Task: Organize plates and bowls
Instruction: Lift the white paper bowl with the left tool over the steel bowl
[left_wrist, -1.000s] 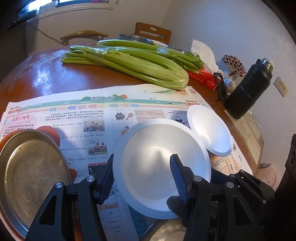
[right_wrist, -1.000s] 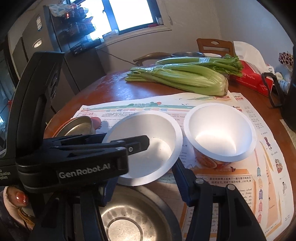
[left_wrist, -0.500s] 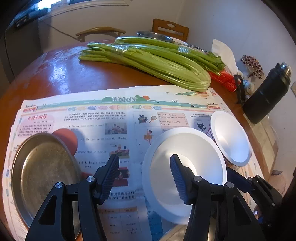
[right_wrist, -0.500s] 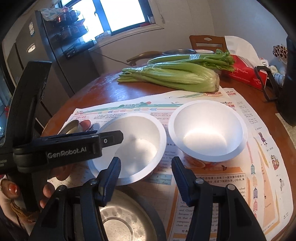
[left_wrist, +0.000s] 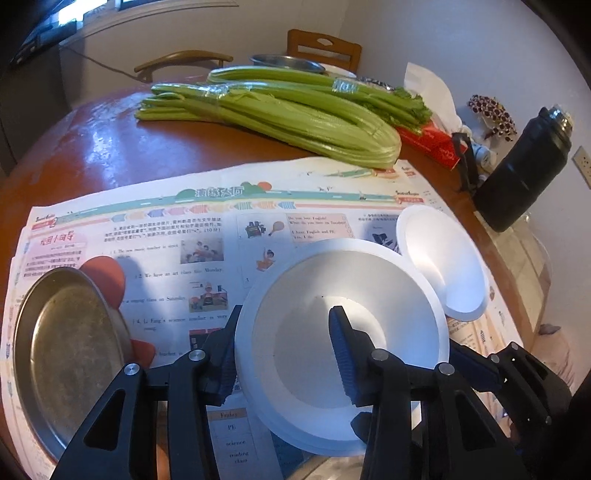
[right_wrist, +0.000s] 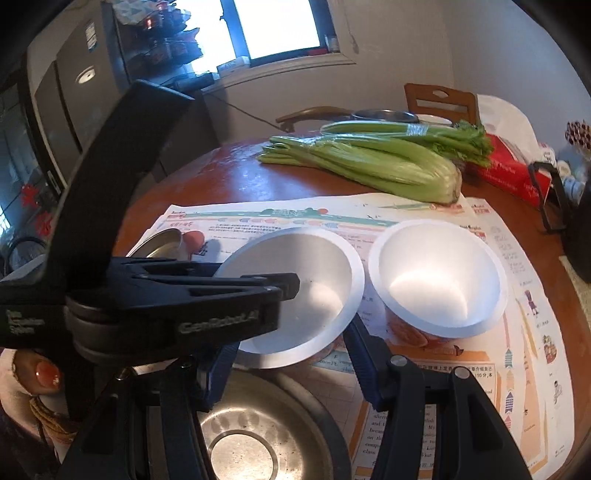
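A white foam bowl (left_wrist: 343, 332) sits on the newspaper, with a second white foam bowl (left_wrist: 443, 262) just to its right. My left gripper (left_wrist: 284, 354) is open and straddles the near bowl's left rim: one finger inside, one outside. In the right wrist view the near bowl (right_wrist: 295, 291) is tilted and the second bowl (right_wrist: 439, 280) stands upright beside it. My right gripper (right_wrist: 291, 358) is open and empty, just behind the near bowl. A steel plate (left_wrist: 62, 350) lies at the left. Another steel dish (right_wrist: 240, 435) lies under the right gripper.
Celery bunches (left_wrist: 280, 110) lie across the far table. A black flask (left_wrist: 524, 166), a red tissue box (left_wrist: 432, 144) and a steel basin (left_wrist: 288, 62) stand at the back right. The table edge runs close along the right.
My left gripper has come back over the near bowl, one finger inside it again. The bowl now tilts in the right wrist view. The right gripper stays open.
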